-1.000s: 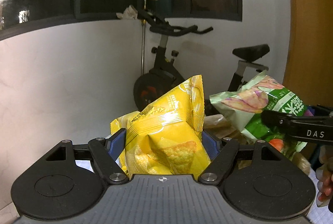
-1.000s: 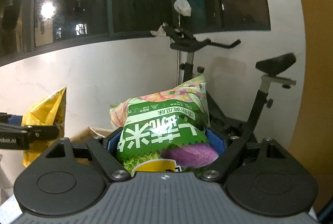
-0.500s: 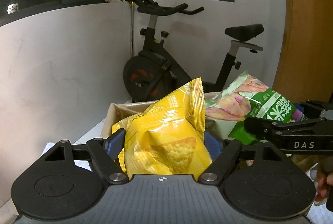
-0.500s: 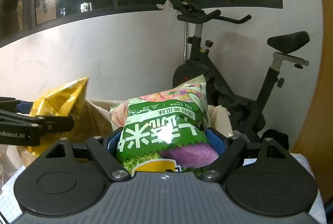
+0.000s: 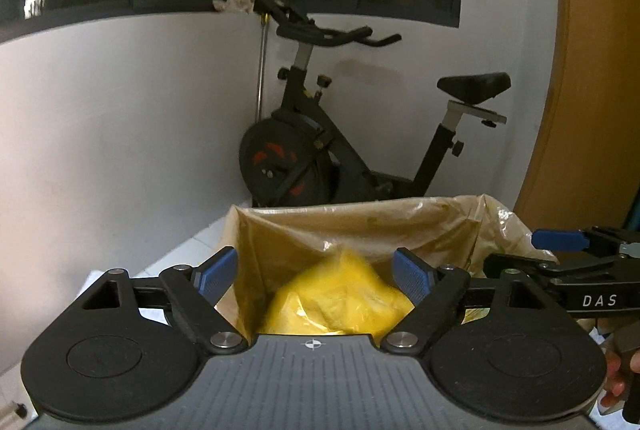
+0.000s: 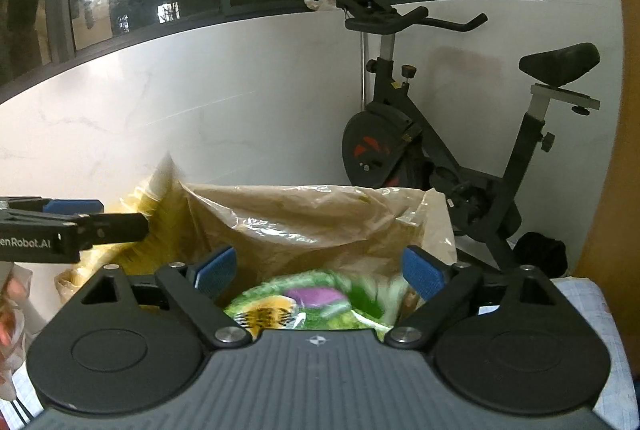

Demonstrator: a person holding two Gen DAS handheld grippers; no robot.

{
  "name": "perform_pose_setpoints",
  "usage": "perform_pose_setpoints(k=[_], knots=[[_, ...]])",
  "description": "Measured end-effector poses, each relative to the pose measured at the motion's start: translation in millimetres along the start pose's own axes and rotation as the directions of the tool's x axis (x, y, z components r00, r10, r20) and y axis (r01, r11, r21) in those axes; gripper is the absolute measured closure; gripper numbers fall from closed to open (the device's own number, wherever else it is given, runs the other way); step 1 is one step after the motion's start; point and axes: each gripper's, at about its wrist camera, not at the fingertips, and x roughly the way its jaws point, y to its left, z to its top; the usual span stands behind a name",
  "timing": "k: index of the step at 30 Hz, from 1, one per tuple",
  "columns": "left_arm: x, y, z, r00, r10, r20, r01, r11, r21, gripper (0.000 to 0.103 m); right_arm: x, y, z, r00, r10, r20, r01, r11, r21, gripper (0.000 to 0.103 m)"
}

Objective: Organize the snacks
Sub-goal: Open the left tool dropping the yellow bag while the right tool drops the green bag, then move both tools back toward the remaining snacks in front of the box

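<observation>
**Two snack bags loose in the lined box, both tongs spread**

One container stood ahead of both tongs: a box lined with a crinkled, translucent plastic liner point(image 5: 360, 226), its rim showing in both wrist views. Two snack bags were in it, one under each tool.

Seen from the left wrist, the yellow chip bag point(image 5: 340, 302) lay low inside the liner, motion-blurred, below and between the blue pads point(image 5: 218, 272) of the left tongs point(image 5: 316, 272). The pads stood well apart on either side of the bag and did not press on it; the jaws were opening, with nothing gripped.

Seen from the right wrist, the green snack bag point(image 6: 316, 304), with purple and orange print, lay in the near right part of the box, also blurred. It sat beneath the gap of the right tongs point(image 6: 320, 270), whose blue pads point(image 6: 424, 272) were clear of it; these jaws were opening too and held nothing.

The two tools were side by side over the box: the right tongs entered the left wrist view from the right edge, and the left tongs entered the right wrist view from the left edge, with yellow packaging blurred behind its tip.

Far behind the box, one black exercise bike point(image 6: 452, 150) stood against the white wall point(image 5: 120, 110) under dark windows. A patterned cloth point(image 6: 600, 330) covered the counter at the near right.
</observation>
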Motion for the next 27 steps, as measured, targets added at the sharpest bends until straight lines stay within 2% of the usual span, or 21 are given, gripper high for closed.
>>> perform_pose_setpoints(k=[9,20,27], knots=[[-21,1,4,0.999,0.013,0.034,-0.013,1.0,-0.007,0.017,-32,4,-3,0.999,0.003,0.037,-0.003,1.0,0.02,0.011],[-57,12,-8,0.999,0.032,0.04,-0.033,0.999,0.002,0.017,-73,5,-17,0.998,0.008,0.057,-0.01,0.999,0.041,0.011],[-84,30,-23,0.997,0.057,0.048,-0.056,0.998,-0.031,0.017,-103,-1,-32,0.997,-0.001,0.078,-0.005,0.997,0.076,0.011]])
